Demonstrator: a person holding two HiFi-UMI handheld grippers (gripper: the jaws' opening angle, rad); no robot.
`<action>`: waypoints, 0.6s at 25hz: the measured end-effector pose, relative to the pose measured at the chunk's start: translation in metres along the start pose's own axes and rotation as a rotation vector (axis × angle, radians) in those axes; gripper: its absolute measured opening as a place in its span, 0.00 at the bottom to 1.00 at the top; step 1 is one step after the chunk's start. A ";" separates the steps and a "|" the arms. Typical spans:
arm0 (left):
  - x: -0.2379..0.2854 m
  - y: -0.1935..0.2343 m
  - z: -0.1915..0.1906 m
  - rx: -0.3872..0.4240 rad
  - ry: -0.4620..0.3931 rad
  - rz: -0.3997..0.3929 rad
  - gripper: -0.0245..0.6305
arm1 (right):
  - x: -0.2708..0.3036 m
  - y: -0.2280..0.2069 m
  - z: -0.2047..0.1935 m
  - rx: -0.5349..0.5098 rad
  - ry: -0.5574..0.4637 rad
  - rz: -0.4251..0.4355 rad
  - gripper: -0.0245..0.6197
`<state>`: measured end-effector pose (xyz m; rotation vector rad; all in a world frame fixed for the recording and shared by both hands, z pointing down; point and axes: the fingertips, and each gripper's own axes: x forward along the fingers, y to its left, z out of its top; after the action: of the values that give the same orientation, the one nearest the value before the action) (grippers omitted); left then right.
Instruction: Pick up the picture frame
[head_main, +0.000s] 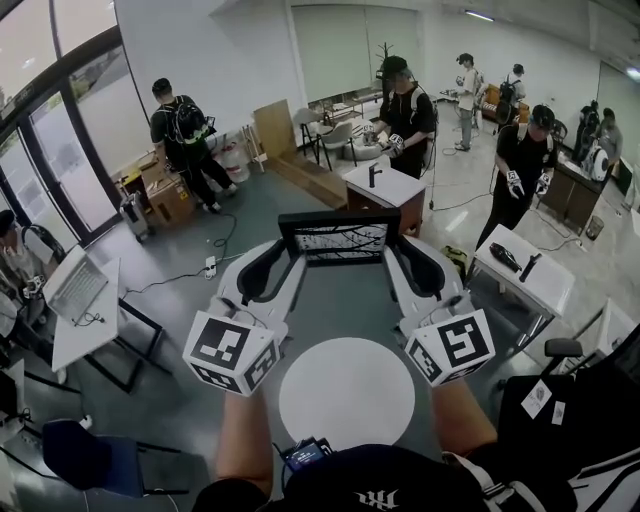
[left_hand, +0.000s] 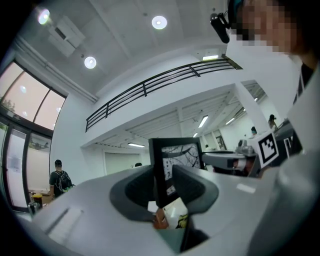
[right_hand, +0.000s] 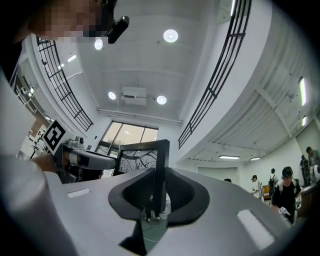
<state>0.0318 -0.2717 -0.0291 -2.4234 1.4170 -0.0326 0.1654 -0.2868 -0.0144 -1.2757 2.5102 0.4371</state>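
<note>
The picture frame (head_main: 338, 238) is black with a black-and-white branch print, and it hangs in the air in front of me, high above the floor. My left gripper (head_main: 288, 258) is shut on its left edge and my right gripper (head_main: 397, 258) is shut on its right edge. In the left gripper view the picture frame (left_hand: 176, 161) stands upright, its edge pinched in the left gripper (left_hand: 165, 189). The right gripper view shows the picture frame (right_hand: 142, 159) edge-on, clamped in the right gripper (right_hand: 158, 192). Both views look up toward the ceiling.
A round white table (head_main: 346, 392) lies just below my arms. A white desk with a laptop (head_main: 78, 290) stands at the left, another white desk (head_main: 525, 275) at the right, and a brown cabinet (head_main: 388, 190) beyond the frame. Several people stand farther back.
</note>
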 end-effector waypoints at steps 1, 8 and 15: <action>0.003 -0.005 0.004 0.008 -0.006 0.002 0.21 | -0.003 -0.005 0.003 -0.002 -0.010 0.000 0.13; 0.020 -0.049 0.018 0.032 -0.027 -0.001 0.21 | -0.035 -0.041 0.014 -0.009 -0.037 -0.002 0.13; 0.026 -0.076 0.034 0.044 -0.047 -0.001 0.21 | -0.052 -0.061 0.019 0.012 -0.041 0.020 0.13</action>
<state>0.1155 -0.2508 -0.0425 -2.3739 1.3796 -0.0072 0.2472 -0.2760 -0.0195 -1.2261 2.4898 0.4471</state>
